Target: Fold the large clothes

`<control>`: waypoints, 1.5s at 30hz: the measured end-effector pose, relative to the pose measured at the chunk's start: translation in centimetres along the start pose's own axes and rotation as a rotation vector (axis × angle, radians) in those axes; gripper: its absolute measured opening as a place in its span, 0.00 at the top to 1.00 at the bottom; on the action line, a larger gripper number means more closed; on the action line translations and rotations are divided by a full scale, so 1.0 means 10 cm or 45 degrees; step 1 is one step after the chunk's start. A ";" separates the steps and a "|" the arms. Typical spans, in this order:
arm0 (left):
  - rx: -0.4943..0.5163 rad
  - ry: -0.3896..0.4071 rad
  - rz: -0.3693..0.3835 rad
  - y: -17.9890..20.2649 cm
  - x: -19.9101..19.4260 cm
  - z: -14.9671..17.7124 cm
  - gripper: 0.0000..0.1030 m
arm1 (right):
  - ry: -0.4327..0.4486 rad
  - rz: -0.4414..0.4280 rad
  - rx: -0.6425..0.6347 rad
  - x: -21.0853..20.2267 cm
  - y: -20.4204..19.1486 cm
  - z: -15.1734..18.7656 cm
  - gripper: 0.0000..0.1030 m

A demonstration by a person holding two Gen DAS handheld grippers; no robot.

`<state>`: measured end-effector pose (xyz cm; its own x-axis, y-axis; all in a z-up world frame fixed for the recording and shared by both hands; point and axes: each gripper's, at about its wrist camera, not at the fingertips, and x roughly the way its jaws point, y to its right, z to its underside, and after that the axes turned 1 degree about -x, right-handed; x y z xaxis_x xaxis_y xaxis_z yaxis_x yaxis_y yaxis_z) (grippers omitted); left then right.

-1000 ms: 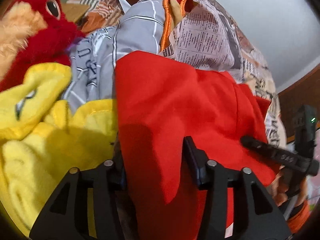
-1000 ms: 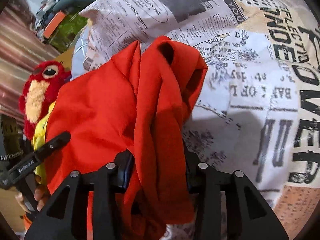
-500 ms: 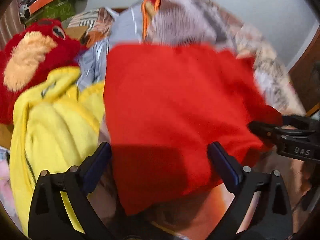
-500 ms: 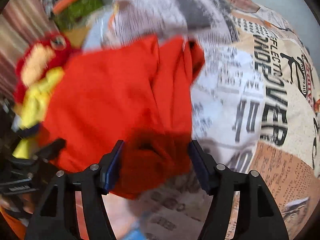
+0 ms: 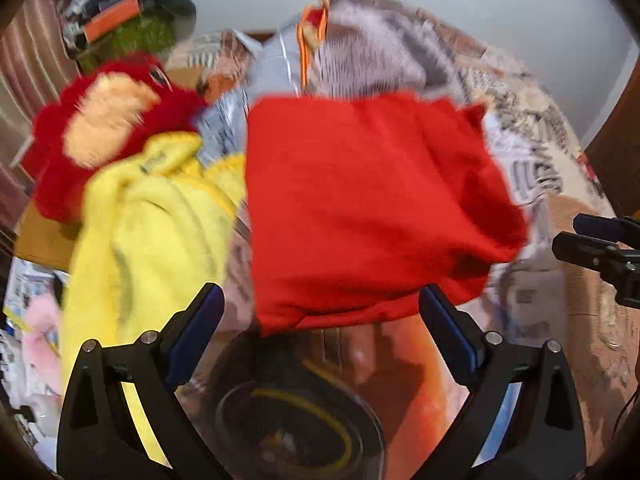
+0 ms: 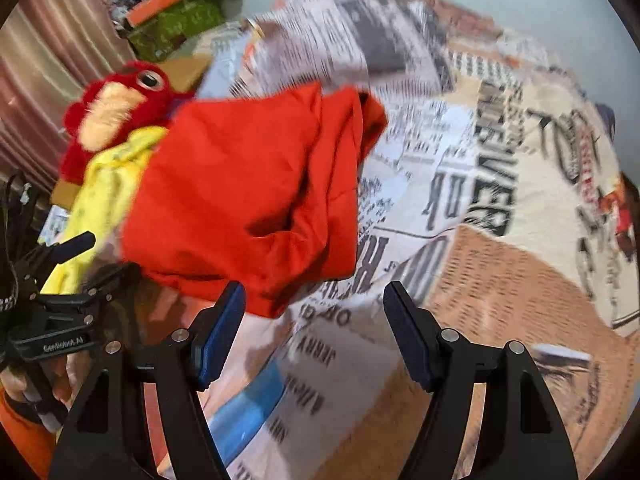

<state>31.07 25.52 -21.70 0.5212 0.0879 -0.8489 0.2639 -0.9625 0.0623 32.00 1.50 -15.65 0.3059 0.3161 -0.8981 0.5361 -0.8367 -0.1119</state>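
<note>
Red garment [image 5: 368, 200] folded on the newsprint-patterned bed [image 6: 500, 280]
Left gripper [image 5: 320, 336] spread empty; right gripper's [image 6: 316, 320] fingers just opening, empty; plush toys [image 5: 120, 152], curtain [image 6: 40, 92] behind.

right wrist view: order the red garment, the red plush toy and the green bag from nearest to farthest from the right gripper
From the right gripper:
1. Red garment: folded on the newsprint bedcover, its near edge just ahead of the left finger.
2. Red plush toy: behind the garment, up and left.
3. Green bag: farthest, top left near the wall.
</note>
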 end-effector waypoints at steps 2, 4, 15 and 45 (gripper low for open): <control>0.009 0.080 0.009 0.02 -0.37 -0.03 0.04 | 0.069 -0.023 0.000 -0.25 -0.04 0.04 0.34; 0.022 0.178 0.023 0.05 -0.80 -0.04 0.04 | 0.159 -0.060 0.005 -0.60 -0.11 0.07 0.34; 0.031 0.716 0.158 0.30 -2.92 0.29 0.04 | 0.703 -0.065 -0.104 -2.30 -0.68 0.46 0.34; 0.092 1.036 0.025 0.78 -3.78 1.38 0.01 | 1.140 0.076 -0.030 -2.99 -0.95 1.46 0.00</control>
<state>2.21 11.09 3.66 0.9587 0.2026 -0.1998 0.2100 -0.9776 0.0160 6.29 -6.53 6.08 0.8274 0.5112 -0.2326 0.5128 -0.8565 -0.0583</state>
